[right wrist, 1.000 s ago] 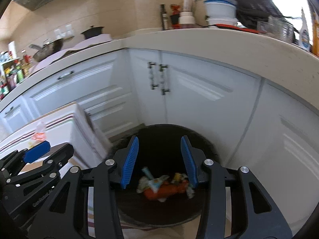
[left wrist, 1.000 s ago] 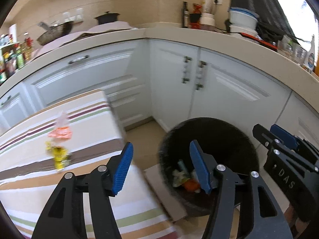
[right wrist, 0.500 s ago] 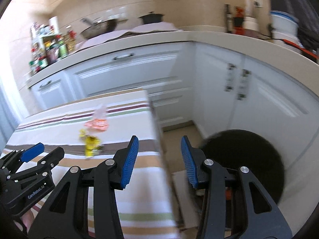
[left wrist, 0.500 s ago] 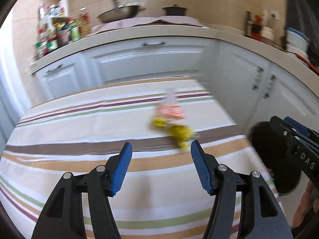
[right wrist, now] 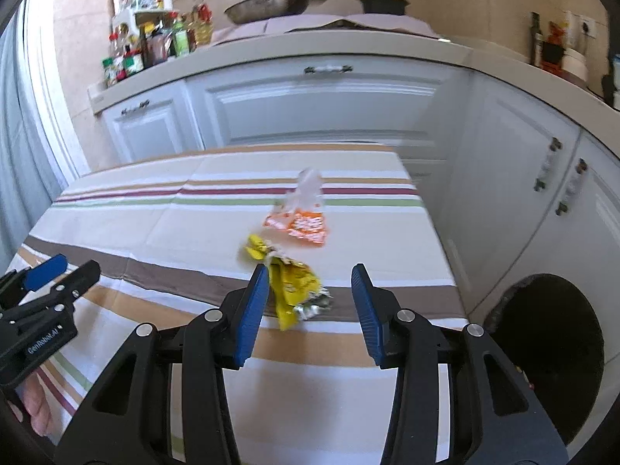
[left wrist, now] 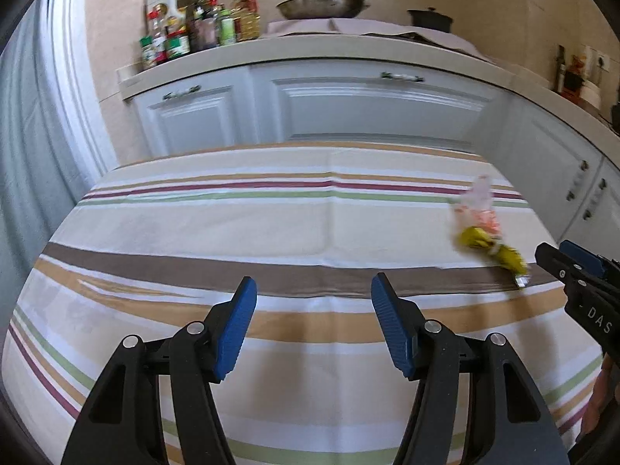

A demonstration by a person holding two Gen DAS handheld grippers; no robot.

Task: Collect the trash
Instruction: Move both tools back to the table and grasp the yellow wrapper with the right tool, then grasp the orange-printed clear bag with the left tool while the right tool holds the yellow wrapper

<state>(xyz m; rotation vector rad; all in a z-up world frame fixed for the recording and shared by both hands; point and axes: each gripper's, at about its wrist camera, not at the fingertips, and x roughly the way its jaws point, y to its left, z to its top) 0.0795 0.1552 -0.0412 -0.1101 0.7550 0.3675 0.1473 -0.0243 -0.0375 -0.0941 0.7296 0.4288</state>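
Over the near left part of the striped table [left wrist: 186, 224], the left gripper [left wrist: 313, 323] hangs with its blue pads spread wide and nothing between them. Toward the table's right edge lie two pieces of trash close together: a crumpled yellow wrapper [right wrist: 292, 283] on the brown stripe and an orange-and-clear packet [right wrist: 304, 221] just behind it. The right gripper [right wrist: 310, 310] hovers over the yellow wrapper, jaws apart and empty. Off the table's right edge, on the floor, stands the black bin [right wrist: 550, 352].
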